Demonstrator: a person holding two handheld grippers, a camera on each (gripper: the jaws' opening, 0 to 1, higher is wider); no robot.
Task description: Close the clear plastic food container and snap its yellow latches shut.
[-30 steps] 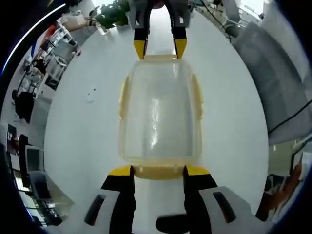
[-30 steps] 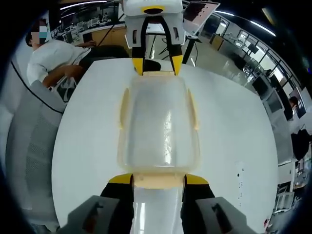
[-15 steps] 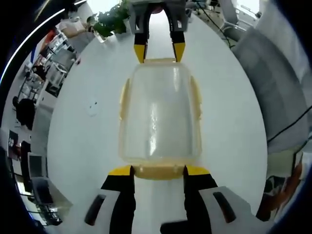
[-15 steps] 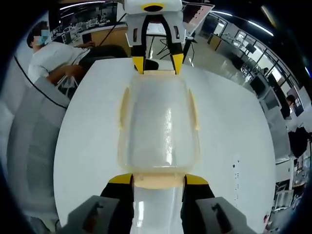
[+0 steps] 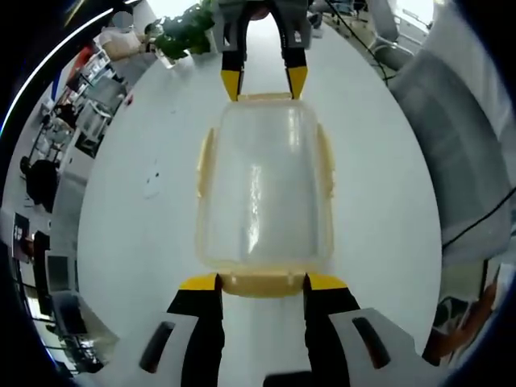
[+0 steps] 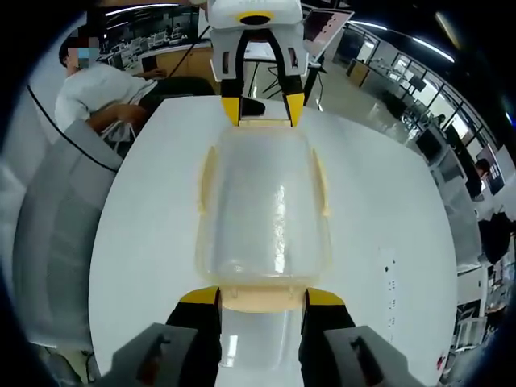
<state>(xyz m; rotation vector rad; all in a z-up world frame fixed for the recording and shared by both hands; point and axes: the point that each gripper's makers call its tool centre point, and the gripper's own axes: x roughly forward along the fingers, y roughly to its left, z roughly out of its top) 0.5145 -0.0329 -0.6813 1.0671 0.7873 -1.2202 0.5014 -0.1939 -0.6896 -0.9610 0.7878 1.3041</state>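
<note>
clear food container (image 5: 264, 189) lid-on, centred on white table (image 5: 137, 210) | left gripper (image 5: 261, 282) and right gripper (image 6: 261, 297) at opposite ends, jaws apart, bracketing end yellow latches (image 5: 263, 283) for pressing | side latches look unsnapped

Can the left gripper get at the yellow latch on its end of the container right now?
Probably yes. The left gripper already sits with its jaws either side of the near end latch of the container, nothing between them.
</note>
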